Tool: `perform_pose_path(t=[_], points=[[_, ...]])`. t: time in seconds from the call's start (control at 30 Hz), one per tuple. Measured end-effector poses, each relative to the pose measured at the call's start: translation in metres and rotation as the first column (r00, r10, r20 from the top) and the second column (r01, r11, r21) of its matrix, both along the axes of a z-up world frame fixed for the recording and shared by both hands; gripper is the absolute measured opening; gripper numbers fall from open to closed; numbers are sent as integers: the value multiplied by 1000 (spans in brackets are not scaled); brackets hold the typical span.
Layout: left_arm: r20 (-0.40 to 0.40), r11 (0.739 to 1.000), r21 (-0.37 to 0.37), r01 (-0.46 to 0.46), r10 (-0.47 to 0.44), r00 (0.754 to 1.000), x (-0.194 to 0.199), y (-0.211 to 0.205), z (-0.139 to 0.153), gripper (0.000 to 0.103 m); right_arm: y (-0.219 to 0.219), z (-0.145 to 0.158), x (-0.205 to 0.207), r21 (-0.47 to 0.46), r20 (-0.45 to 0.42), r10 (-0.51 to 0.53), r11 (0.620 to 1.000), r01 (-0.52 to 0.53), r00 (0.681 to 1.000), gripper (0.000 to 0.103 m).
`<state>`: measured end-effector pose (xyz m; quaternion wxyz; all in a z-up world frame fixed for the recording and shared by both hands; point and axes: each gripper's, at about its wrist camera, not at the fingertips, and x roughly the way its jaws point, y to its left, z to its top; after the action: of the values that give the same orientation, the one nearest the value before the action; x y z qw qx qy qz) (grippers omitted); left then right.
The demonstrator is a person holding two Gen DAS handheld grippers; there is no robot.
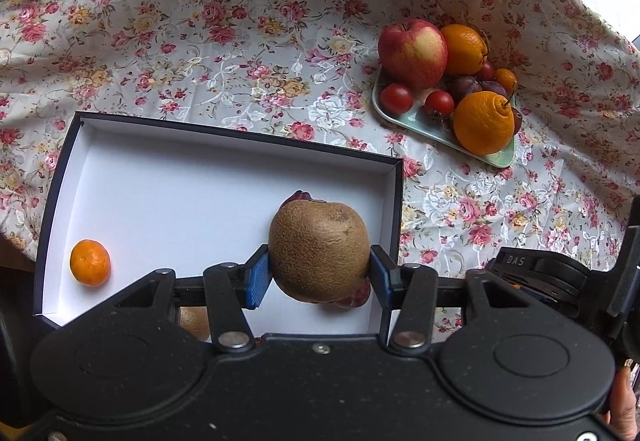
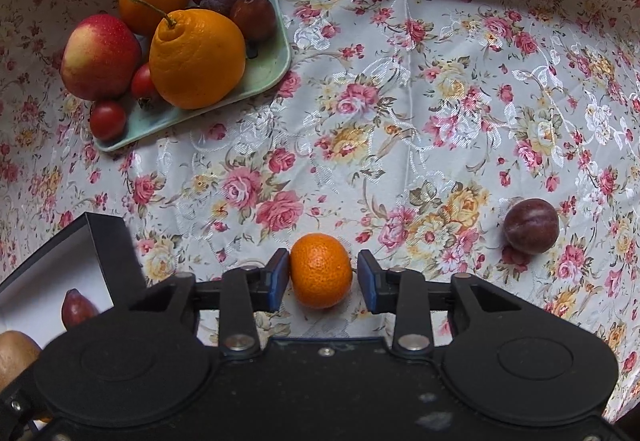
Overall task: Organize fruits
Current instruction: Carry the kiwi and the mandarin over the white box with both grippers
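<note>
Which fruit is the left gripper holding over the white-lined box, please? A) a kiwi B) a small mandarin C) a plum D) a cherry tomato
A: the left gripper has both blue pads pressed against a brown fuzzy kiwi above the box.

The only readable lettering is "DAS", in pale capitals on a black device (image 1: 536, 273) at the right edge of the left wrist view. The right wrist view shows no text, label or number on anything.
</note>
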<state>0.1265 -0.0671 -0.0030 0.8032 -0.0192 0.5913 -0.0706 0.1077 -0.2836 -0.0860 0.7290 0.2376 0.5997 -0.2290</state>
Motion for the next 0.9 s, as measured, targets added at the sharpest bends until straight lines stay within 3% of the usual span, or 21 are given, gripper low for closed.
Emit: perform_pose_path(t=[0.23,0.33,0.57,0.9], points=[[38,999,45,-6,4,999,-17,6,1,56,9,15,-7,-86,-5,30,996,-31,1000,35],[46,997,77,1,-4,999,-27,8,0,56,9,26,-13,-54,17,40,998,-39,999,35],[25,996,73,-50,49,998,-47,33,6,56,28,52,-24,3,75,125,992,-126,989,35],[36,984,134,-116,112,993,-41,77,15,56,79,84,-33,19,168,280,958,-287,945,35]])
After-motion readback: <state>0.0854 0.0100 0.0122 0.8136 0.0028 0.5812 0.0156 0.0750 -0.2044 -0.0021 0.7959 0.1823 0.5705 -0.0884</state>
